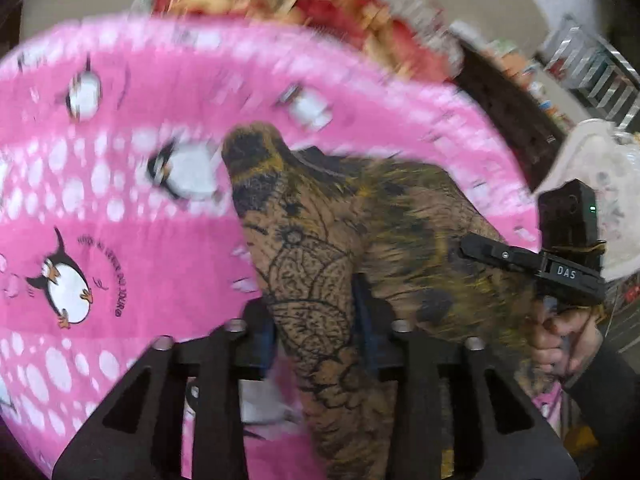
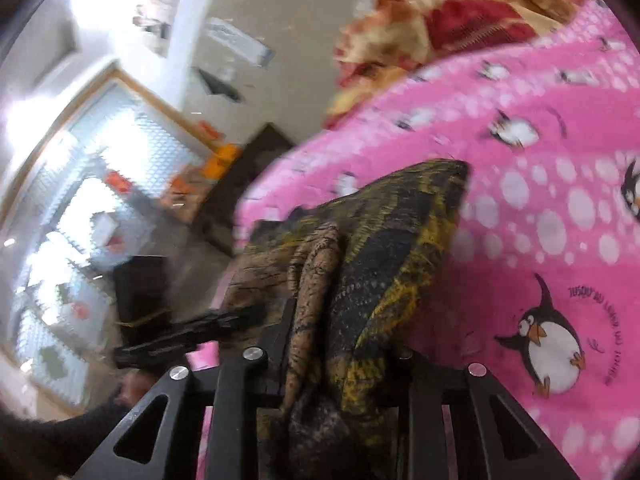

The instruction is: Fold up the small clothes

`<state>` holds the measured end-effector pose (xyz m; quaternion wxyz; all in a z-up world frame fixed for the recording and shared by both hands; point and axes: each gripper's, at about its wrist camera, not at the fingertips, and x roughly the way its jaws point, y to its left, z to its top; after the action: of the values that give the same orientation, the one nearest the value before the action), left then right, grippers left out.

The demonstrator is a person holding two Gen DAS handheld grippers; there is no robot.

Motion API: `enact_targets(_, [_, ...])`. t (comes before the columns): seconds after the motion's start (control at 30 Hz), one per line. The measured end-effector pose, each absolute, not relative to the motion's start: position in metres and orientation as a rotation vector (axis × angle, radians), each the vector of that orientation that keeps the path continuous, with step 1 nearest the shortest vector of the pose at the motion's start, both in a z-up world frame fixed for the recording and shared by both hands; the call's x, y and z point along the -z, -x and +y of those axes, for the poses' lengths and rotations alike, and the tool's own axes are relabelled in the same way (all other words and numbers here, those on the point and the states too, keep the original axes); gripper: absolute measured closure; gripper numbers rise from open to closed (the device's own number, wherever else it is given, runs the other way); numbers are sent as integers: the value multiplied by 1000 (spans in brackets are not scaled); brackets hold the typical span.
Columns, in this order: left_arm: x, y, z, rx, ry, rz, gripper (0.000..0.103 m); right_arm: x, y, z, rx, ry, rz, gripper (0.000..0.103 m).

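A small brown garment with black and yellow print hangs stretched between both grippers over a pink penguin blanket. My left gripper is shut on one bunched end of it, the cloth filling the gap between the jaws. At the right of the left wrist view, the right tool's black finger reaches into the far end, with a hand below it. In the right wrist view my right gripper is shut on a twisted fold of the garment. The left tool shows blurred at the left.
The pink blanket covers the whole work surface. A red and yellow floral blanket lies bunched at its far edge, seen too in the right wrist view as floral cloth. Dark furniture and glass-fronted shelves stand beyond.
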<state>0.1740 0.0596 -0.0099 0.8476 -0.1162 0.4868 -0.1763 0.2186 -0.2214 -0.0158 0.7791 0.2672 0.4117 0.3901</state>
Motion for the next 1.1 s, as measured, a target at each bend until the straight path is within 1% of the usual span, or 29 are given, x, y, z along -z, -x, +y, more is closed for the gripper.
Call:
enact_targets(0.03, [16,-180,59,372,251,1049,57,31,-224,-224,-768,-602,961,75])
enact_targets(0.1, [15,-183,59,357,256,1035,57,36,-222,-233,-753,-671,968,74])
enact_targets(0.17, [4,-176,63,345,285,998,57,26,-212,-244,-712,-632,956,68])
enact_targets(0.27, [-10,-158,75,311,319,938,56,1,-179,-264,-698,-536,910,67])
enact_targets(0.3, [-12,-145,80,316,350,920,53,-2,-169,-267,-713,-514,910,63])
enact_targets(0.33, [-11,-132,83,318,371,912,45,-7,-152,-270,-756,-482,917,60])
enact_targets(0.37, [-6,-116,85,322,398,908,39,-6,-142,-271,-783,-470,923,51])
enact_targets(0.4, [-1,-102,84,334,421,919,39,-6,-128,-271,-811,-455,941,43])
enact_targets(0.43, [7,-90,78,356,457,949,39,-2,-114,-269,-849,-441,960,40])
enact_targets(0.47, [15,-82,73,377,491,981,39,3,-105,-268,-874,-435,974,34])
enact_targets(0.53, [35,-60,64,421,565,1048,40,22,-93,-257,-900,-424,1037,32])
enact_targets(0.57, [36,-46,57,439,566,1024,40,33,-92,-251,-898,-429,1074,31])
enact_targets(0.63, [34,-34,49,453,553,1005,40,35,-85,-243,-884,-393,1017,31])
enact_targets(0.67, [32,-32,52,438,571,997,51,33,-86,-239,-898,-407,1017,34])
enact_targets(0.7, [33,-33,55,420,600,1005,66,35,-88,-237,-931,-454,1023,49])
enact_targets(0.73, [33,-35,59,411,626,1014,76,37,-90,-236,-938,-512,1035,54])
enact_targets(0.77, [29,-35,66,412,657,1002,80,39,-92,-236,-927,-540,1035,61])
enact_targets(0.8, [23,-34,71,412,657,987,80,39,-91,-238,-925,-588,1025,66])
enact_targets(0.83, [15,-33,75,412,642,977,80,38,-87,-239,-924,-614,1021,68])
enact_targets(0.93, [-3,-29,92,401,622,950,80,29,-63,-232,-955,-661,992,69])
enact_targets(1.0, [1,-34,96,394,600,973,77,29,-54,-224,-962,-676,999,69])
enact_targets(1.07, [20,-35,96,380,584,1062,72,37,-54,-221,-912,-656,1025,69])
enact_targets(1.1, [29,-33,93,386,570,1096,71,46,-54,-225,-865,-668,1033,69])
